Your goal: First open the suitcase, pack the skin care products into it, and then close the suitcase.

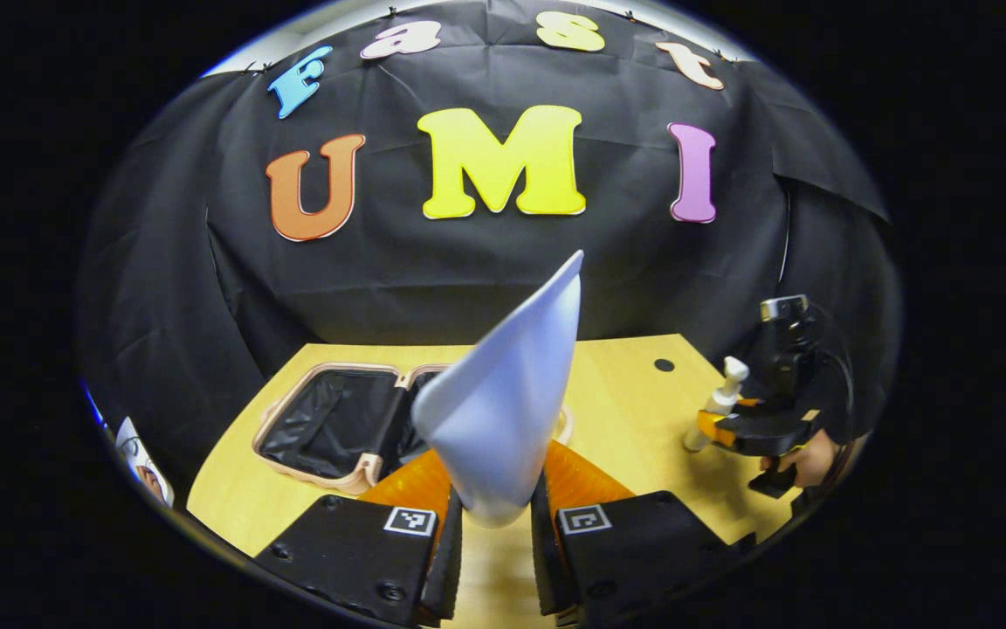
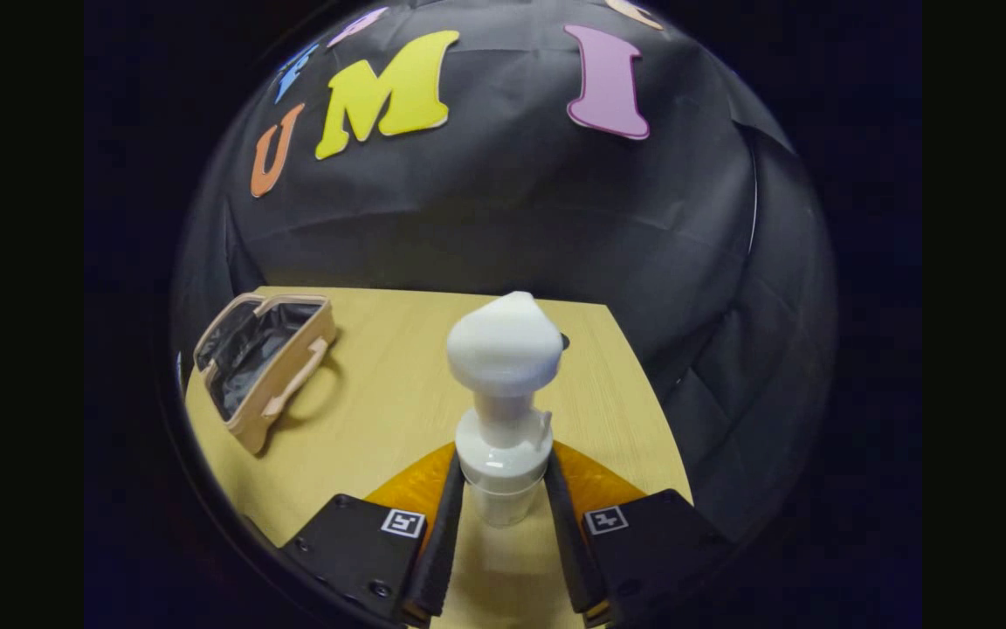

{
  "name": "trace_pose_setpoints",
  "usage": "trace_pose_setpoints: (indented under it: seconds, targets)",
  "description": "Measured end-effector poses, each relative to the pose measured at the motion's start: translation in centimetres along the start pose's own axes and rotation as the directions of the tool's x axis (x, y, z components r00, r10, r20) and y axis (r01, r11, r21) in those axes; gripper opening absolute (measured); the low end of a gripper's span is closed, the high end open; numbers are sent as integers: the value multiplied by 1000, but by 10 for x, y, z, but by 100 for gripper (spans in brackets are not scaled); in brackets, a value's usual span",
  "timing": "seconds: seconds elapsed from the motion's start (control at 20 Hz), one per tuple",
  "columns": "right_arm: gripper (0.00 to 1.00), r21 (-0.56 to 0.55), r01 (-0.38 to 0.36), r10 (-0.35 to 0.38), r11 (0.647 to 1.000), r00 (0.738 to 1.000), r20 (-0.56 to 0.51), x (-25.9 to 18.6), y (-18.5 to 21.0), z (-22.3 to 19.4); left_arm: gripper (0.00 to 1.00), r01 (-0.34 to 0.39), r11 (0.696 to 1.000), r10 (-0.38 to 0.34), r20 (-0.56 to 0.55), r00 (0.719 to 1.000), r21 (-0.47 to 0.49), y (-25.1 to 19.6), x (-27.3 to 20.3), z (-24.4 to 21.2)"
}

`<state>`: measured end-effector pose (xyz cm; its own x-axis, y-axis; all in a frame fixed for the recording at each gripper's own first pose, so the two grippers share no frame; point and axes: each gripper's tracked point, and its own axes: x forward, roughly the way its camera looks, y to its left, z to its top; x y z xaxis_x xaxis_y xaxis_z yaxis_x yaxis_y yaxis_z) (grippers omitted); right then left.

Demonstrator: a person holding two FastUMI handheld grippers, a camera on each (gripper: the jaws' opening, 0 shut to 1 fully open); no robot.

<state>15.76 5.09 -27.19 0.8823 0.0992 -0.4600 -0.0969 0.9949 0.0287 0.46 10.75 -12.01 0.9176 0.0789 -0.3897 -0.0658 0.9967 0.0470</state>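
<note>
Pale lavender tube (image 1: 507,397) clamped between the left gripper (image 1: 494,515) fingers, held above the near edge of the wooden table (image 1: 625,393), hiding part of the open suitcase (image 1: 337,428) lying toward the table's far left corner. Right gripper (image 2: 503,507) squeezes a white pump bottle (image 2: 503,393) by its neck, lower body cut off behind the fingers; from the left gripper view it sits near the table's right edge.

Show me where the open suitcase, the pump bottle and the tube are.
open suitcase (image 1: 328,424), left gripper view, on its dark lining.
pump bottle (image 2: 503,345), right gripper view, on its pump head.
tube (image 1: 507,393), left gripper view, on its body.
</note>
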Motion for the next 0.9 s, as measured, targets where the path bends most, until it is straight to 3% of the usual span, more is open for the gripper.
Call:
trace_pose_setpoints:
  seconds: [0.25,0.55,0.65,0.7,0.9]
  targets:
    - [49,14,-70,69,997,996,53,-72,63,26,37,15,1000,-17,-74,997,-28,53,46,-23]
    - [49,16,-89,87,996,992,88,-117,126,44,37,27,1000,-28,-192,981,-8,86,128,-62]
    - [49,12,-77,75,997,994,80,-121,138,43,42,38,999,-37,-240,970,3,84,147,-75]
    - [49,8,-65,64,998,995,71,-122,143,40,37,36,999,-36,-261,965,-3,84,156,-83]
    - [49,17,-43,42,999,998,48,-126,160,36,37,43,999,-42,-404,914,-8,79,180,-121]
